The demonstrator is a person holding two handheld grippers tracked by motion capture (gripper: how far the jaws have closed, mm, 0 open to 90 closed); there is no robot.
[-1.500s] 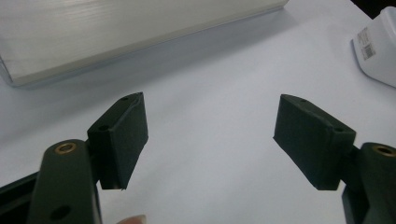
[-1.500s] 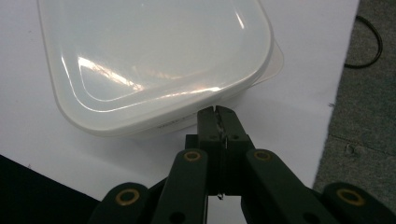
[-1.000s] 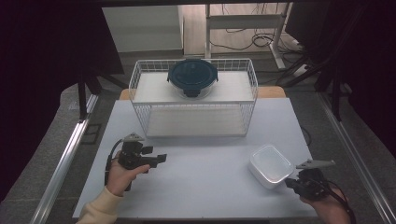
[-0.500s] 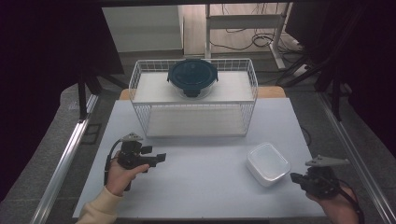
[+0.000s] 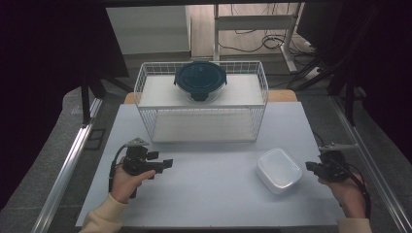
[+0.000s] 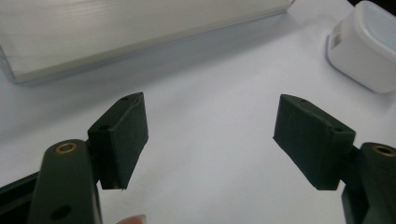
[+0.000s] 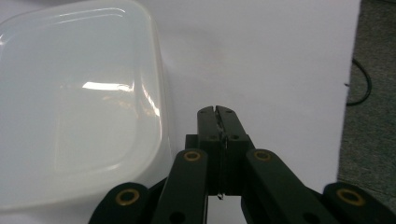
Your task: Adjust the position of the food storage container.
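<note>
A white plastic container [image 5: 278,170] lies on the white table [image 5: 214,194] at the right. Just to its right, a little apart from its edge, my right gripper [image 5: 310,167] is shut with nothing in it. In the right gripper view the closed jaws [image 7: 217,112] point along the table beside the container [image 7: 74,107]. My left gripper [image 5: 166,163] rests low over the table at the left, pointing right. Its jaws stand open [image 6: 210,140] with only bare table between them, and the container [image 6: 369,46] lies far off at the upper right.
A white wire basket rack [image 5: 201,104] stands at the back of the table, with a dark blue round lidded container [image 5: 200,80] on its top shelf. The table's right edge [image 7: 348,84] runs close to the right gripper, with floor and a cable beyond.
The right hand and its shut gripper have drawn away from the container's near corner, rightward and a little farther up the table. The left gripper and the container have stayed put.
</note>
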